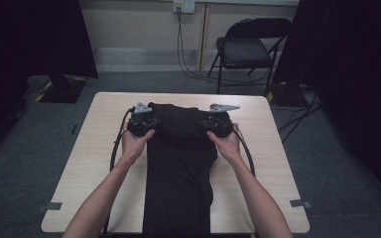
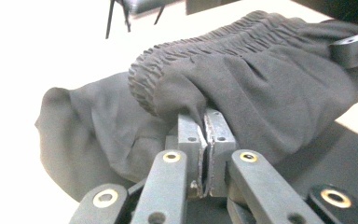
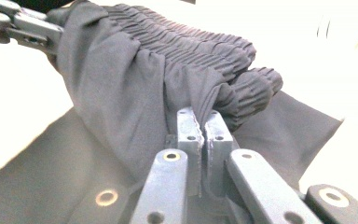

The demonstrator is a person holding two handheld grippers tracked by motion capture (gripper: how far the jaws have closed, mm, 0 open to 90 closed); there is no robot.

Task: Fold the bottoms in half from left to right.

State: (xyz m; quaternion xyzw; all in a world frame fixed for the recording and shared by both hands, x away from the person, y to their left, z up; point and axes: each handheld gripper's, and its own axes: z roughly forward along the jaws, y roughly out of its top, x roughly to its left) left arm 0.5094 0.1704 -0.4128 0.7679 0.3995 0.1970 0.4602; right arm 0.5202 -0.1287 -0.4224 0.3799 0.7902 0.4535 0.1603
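Black soft-cloth trousers with gathered elastic waistband (image 1: 178,163) lying along middle of pale wooden counter (image 1: 268,168), long axis running from person's edge toward far edge, legs hanging over near edge.

Waistband end folded over, pointing away from person, lifted between claws.

Left claw (image 2: 204,122) pinching fold's left corner, jaws closed on cloth.

Right claw (image 3: 203,122) pinching right corner likewise.

Both equally near; fold edge spanning crosswise between them.

Judgement: coming move probably depending on keeping that edge square to trousers' length.

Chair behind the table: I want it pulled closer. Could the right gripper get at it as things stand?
Probably not. The right gripper is shut on the trousers, and the chair stands on the floor well beyond the table's far edge.
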